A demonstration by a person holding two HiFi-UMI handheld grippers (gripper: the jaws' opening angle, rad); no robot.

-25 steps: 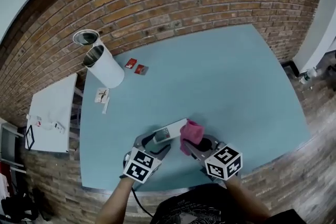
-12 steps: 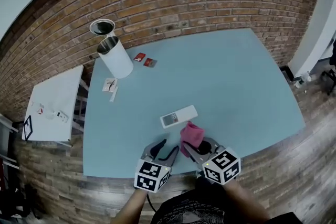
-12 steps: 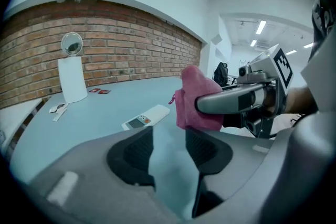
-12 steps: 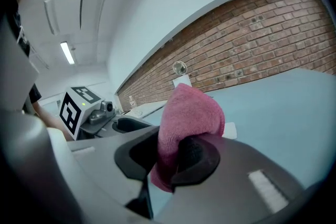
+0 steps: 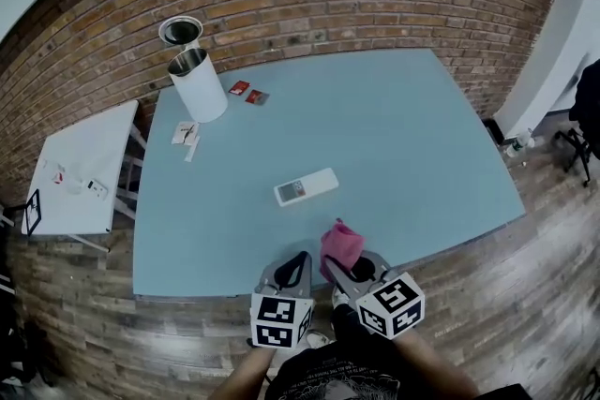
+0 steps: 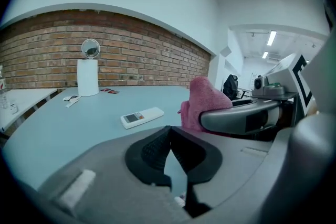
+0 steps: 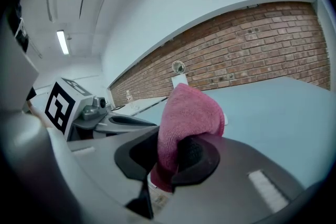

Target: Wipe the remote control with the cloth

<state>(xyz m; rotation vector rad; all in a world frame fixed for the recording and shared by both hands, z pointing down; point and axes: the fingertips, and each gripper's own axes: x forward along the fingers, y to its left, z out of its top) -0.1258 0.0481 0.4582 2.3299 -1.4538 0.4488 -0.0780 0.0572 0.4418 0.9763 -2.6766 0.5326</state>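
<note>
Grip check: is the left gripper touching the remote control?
Apart: head view shows bare table between remote control and left gripper, whose jaws just closed empty.

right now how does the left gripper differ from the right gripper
The left gripper is empty; the right gripper grips the pink cloth. The left gripper's jaws meet pad to pad; the right gripper's are kept apart by the cloth. Both sit at the near edge of the table, short of the remote control.

Even, bright light (fisheye-warped edges)
</note>
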